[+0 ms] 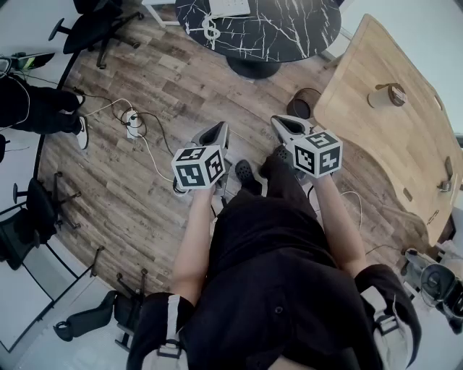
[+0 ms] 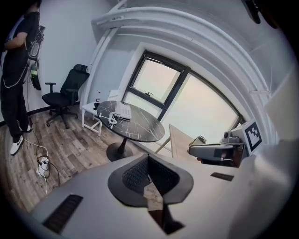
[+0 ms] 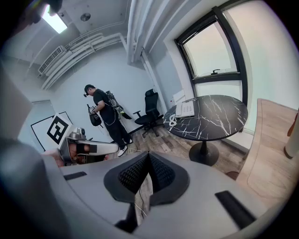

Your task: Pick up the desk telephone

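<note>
The white desk telephone point(image 1: 230, 7) lies on the far side of a round black marble table point(image 1: 289, 32), its coiled cord point(image 1: 210, 30) beside it. Both gripper views show the telephone point(image 2: 123, 111) point(image 3: 186, 108) some way ahead across the floor. My left gripper point(image 1: 215, 134) and right gripper point(image 1: 289, 128) are held side by side at waist height, well short of the table. Each is shut with nothing between its jaws. In the gripper views the left gripper point(image 2: 148, 161) and right gripper point(image 3: 148, 161) have their pads pressed together.
A long wooden desk point(image 1: 391, 144) with a cup point(image 1: 385, 95) runs along the right. Cables and a power strip point(image 1: 132, 121) lie on the wood floor at left. A black office chair point(image 2: 63, 95) and a standing person in black point(image 3: 106, 115) are to the left.
</note>
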### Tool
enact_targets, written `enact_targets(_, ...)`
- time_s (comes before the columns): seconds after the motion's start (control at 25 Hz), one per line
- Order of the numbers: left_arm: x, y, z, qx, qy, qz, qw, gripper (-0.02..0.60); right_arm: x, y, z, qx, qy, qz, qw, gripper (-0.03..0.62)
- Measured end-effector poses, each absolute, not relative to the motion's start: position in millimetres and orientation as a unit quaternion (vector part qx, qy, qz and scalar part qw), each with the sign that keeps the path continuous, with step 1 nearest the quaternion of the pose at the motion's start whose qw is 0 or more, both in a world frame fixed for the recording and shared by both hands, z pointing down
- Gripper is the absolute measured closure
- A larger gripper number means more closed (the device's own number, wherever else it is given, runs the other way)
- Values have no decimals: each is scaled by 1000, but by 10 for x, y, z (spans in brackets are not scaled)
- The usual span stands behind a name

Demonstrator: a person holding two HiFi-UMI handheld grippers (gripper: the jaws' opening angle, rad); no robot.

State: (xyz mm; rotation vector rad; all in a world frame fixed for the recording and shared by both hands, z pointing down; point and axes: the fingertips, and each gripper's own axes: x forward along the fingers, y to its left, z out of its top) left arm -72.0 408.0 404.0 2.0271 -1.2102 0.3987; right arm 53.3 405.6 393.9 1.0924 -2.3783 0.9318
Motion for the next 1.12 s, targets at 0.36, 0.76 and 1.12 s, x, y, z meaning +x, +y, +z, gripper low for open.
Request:
enact_targets(0.36,-723,4050,3950,788,-479,156,354,568,629,4040,3845,393,-844,318,180,565)
enact_targets(0.76,-721,4019,4004,782,-478,164,365,568,739,3950,3840,412,-830,336,167,565)
enact_targets(1.12,-865,4082,4027,780,-478,167,367,568,816,3957,3909,435,-813,346,173,563)
